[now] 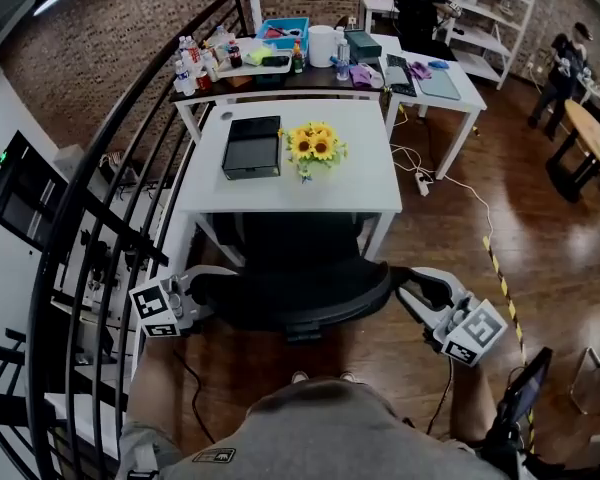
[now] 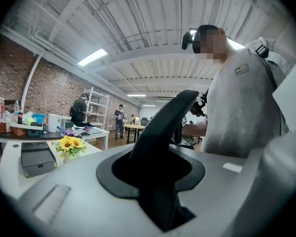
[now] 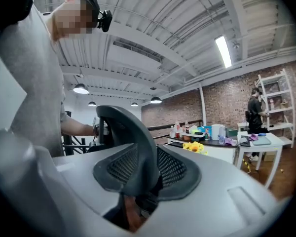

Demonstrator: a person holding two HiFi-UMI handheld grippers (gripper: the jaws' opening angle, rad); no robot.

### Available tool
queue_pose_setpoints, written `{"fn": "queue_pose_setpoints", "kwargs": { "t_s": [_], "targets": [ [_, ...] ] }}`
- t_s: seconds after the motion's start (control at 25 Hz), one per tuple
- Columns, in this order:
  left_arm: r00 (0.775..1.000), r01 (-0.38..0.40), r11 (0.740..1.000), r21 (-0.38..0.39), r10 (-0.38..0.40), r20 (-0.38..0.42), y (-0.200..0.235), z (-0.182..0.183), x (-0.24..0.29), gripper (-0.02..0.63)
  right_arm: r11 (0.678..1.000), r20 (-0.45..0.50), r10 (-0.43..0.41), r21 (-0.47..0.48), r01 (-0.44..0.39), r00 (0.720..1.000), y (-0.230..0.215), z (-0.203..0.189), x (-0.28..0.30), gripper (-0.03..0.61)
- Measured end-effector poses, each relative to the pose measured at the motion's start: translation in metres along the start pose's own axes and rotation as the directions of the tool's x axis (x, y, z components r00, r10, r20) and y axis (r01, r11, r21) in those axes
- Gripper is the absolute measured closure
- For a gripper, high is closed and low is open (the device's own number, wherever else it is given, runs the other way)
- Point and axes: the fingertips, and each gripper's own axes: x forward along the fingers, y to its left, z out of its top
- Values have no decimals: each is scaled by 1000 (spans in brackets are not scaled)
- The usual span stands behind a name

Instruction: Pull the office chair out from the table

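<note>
Head view: L gripper [image 1: 202, 290] pinches office chair [image 1: 295, 288], R gripper [image 1: 412, 286] spread round it; sunflowers [image 1: 315, 144] on table [image 1: 360, 183].

A flat black box [image 1: 252, 147] lies toward the left edge of the white worktop [image 1: 370, 193], just beside a bunch of sunflowers [image 1: 315, 145] near its middle. Beyond the far edge a dark table [image 1: 280, 78] carries bottles [image 1: 192, 66], a blue bin [image 1: 283, 30] and a white roll [image 1: 322, 45]. A black railing [image 1: 100, 218] curves along the left, and a power strip [image 1: 421, 182] lies on the wooden floor [image 1: 460, 258] off the right edge.
</note>
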Motion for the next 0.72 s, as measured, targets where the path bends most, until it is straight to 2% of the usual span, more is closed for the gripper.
{"fn": "queue_pose_setpoints", "kwargs": {
  "t_s": [0.16, 0.32, 0.56, 0.72],
  "targets": [
    [997, 74, 997, -25, -74, -21, 10, -4, -21, 489, 996, -5, 89, -12, -89, 996, 23, -2, 22, 421],
    [990, 131, 990, -44, -133, -51, 15, -6, -31, 489, 990, -19, 141, -14, -141, 990, 37, -5, 45, 392],
    [986, 161, 986, -50, -163, -37, 18, -4, -34, 492, 990, -17, 142, -2, -142, 990, 32, -1, 58, 362],
    [984, 171, 984, -51, -173, -41, 18, -6, -34, 494, 970, -62, 237, -31, -239, 970, 41, -3, 73, 343]
  ]
}}
